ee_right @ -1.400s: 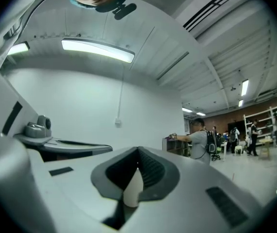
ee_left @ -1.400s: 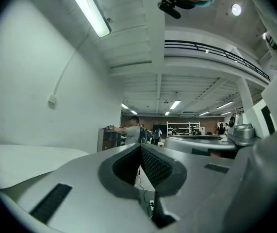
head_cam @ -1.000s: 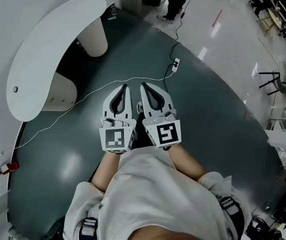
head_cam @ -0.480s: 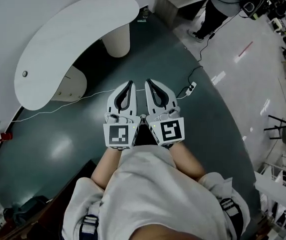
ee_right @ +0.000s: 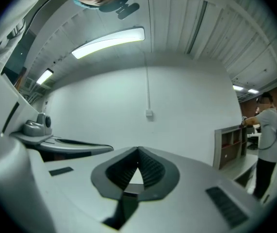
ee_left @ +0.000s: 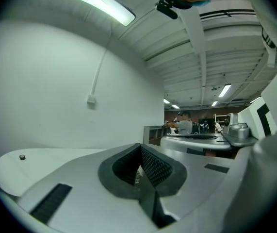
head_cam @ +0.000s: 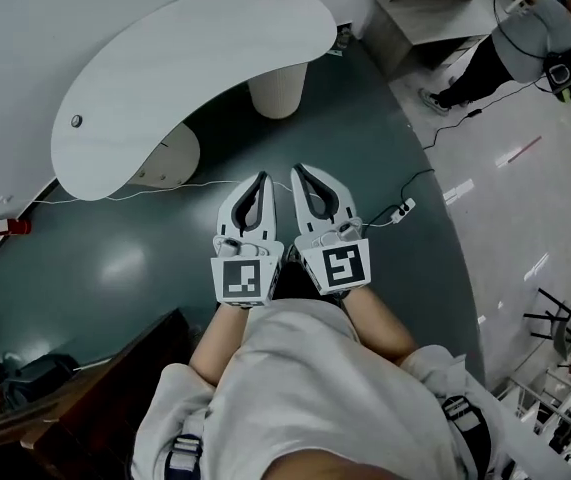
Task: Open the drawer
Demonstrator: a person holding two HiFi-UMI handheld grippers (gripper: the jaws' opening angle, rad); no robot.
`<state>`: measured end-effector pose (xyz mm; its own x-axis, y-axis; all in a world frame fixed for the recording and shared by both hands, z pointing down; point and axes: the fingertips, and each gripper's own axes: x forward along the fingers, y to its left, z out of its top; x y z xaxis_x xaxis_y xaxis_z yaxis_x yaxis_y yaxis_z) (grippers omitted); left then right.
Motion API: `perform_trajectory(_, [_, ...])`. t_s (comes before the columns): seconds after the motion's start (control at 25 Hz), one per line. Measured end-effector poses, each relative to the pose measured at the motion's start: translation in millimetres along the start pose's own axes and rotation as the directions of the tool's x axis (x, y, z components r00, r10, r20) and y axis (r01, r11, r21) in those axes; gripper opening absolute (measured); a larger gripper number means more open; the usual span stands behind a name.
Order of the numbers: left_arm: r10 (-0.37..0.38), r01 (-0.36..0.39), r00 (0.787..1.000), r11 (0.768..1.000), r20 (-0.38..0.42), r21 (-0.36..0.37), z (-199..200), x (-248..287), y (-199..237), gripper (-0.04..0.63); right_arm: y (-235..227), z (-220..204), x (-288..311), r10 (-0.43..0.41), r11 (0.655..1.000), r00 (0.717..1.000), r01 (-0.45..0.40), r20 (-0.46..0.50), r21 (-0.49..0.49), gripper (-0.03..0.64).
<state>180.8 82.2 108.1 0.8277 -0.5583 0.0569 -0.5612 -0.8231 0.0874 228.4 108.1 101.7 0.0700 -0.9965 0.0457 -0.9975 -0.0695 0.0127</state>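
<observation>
No legible words or numbers — only coded markers (black-and-white squares) on left cube [head_cam: 242, 280]; right cube [head_cam: 335, 266].

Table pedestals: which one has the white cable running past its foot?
The wider pedestal under the left end of the table; the cable runs along its base. The round column stands apart from it.

The left tongs [head_cam: 261, 178] and the right tongs [head_cam: 299, 170], both white with black-lined jaws closed tip to tip, are held side by side above a dark grey-green floor [head_cam: 115, 268]. Beyond them stands a white kidney-shaped desk [head_cam: 185, 58] on a rounded white pedestal [head_cam: 278, 90]. A thin white cable [head_cam: 125, 195] crosses the floor, and a white power strip [head_cam: 402, 209] lies to the right. A person in dark trousers [head_cam: 495, 53] stands at the upper right.
</observation>
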Motion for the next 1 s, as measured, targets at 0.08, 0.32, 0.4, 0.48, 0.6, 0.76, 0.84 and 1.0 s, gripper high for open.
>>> perform_trajectory(0.08, [0.034,-0.034,0.999,0.999,-0.006,-0.008,-5,3,24,0.000,11,-5,20,0.029,1.000,1.000,-0.029,-0.005,-0.003,0.014])
perform_trajectory(0.32, [0.139,-0.139,0.990,0.990,-0.032,-0.001,-13,-6,85,0.000,54,-16,67,0.143,0.990,0.990,-0.143,-0.015,0.020,0.014])
perform_trajectory(0.4, [0.187,-0.187,0.982,0.982,-0.024,-0.004,-14,-12,111,0.000,75,-20,86,0.195,0.981,0.981,-0.195,-0.018,0.013,0.014])
perform_trajectory(0.48, [0.239,-0.239,0.971,0.971,-0.018,-0.014,-18,-19,133,0.000,92,-24,102,0.245,0.970,0.969,-0.245,-0.015,0.008,0.014])
perform_trajectory(0.6, [0.314,-0.315,0.949,0.948,-0.035,-0.031,-27,-35,153,0.000,114,-33,118,0.318,0.948,0.948,-0.318,-0.025,0.018,0.014])
perform_trajectory(0.76, [0.380,-0.384,0.922,0.923,-0.069,-0.040,-43,-55,176,0.001,146,-47,131,0.401,0.916,0.916,-0.400,-0.035,0.036,0.014])
perform_trajectory(0.84, [0.413,-0.417,0.908,0.908,-0.074,-0.044,-51,-60,191,0.002,161,-55,140,0.439,0.898,0.897,-0.438,-0.038,0.049,0.014])
perform_trajectory(1.0, [0.457,-0.460,0.887,0.886,-0.070,-0.053,-67,-63,215,0.000,176,-75,151,0.479,0.877,0.875,-0.475,-0.066,0.067,0.014])
